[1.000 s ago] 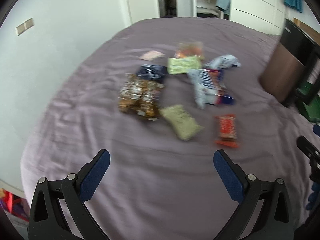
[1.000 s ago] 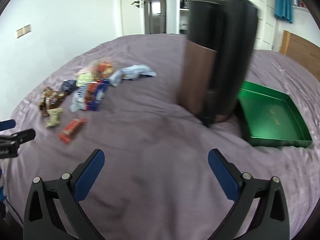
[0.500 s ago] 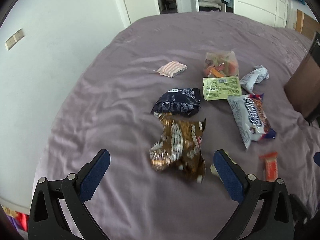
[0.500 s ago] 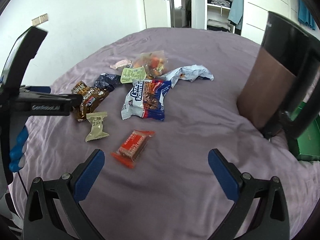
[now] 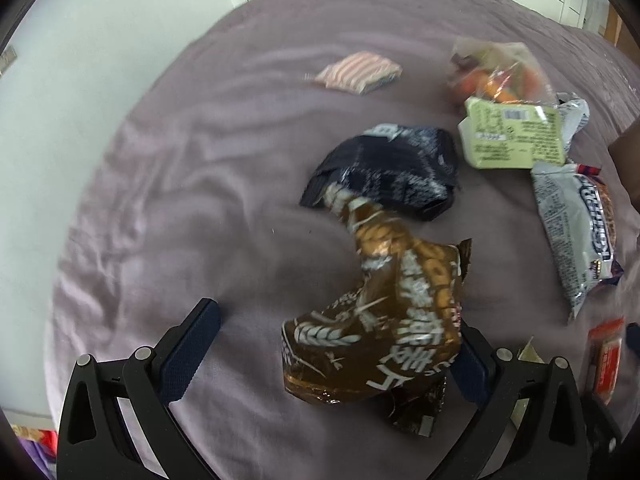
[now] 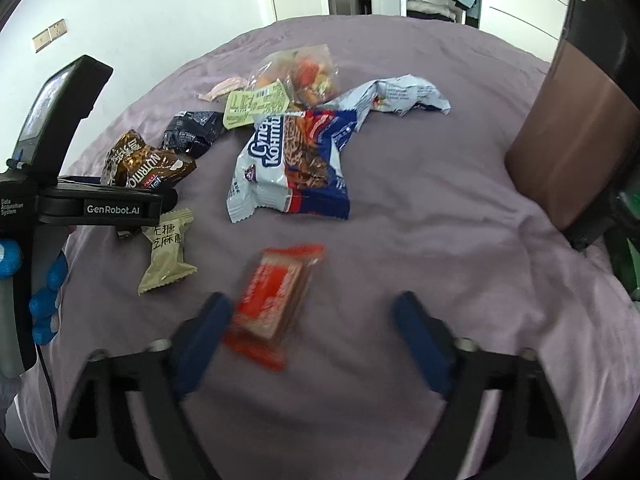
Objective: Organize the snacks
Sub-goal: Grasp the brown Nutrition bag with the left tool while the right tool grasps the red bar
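A crumpled brown snack bag (image 5: 380, 312) lies on the purple bedspread (image 5: 180, 200). My left gripper (image 5: 332, 352) stands open around the bag's near end, and the bag is close to the right finger. In the right wrist view a red wrapped bar (image 6: 272, 300) lies between the fingers of my right gripper (image 6: 312, 332), hard by the left finger. Those jaws are closing, and the pads do not press on the bar. The left gripper (image 6: 100, 208) also shows at that view's left edge, over the brown bag (image 6: 148, 168).
More snacks lie scattered beyond: a dark navy bag (image 5: 388, 168), a green-labelled pack (image 5: 512, 136), a white-and-blue biscuit pack (image 6: 296, 160), a beige sweet (image 6: 168, 252), a pink striped packet (image 5: 356, 74) and a light blue wrapper (image 6: 400, 96). A brown box (image 6: 576, 152) stands at the right.
Both grippers have come down and forward to the snacks. The left one now straddles the brown bag. The right one has the red bar between its fingers, which stand a little narrower.
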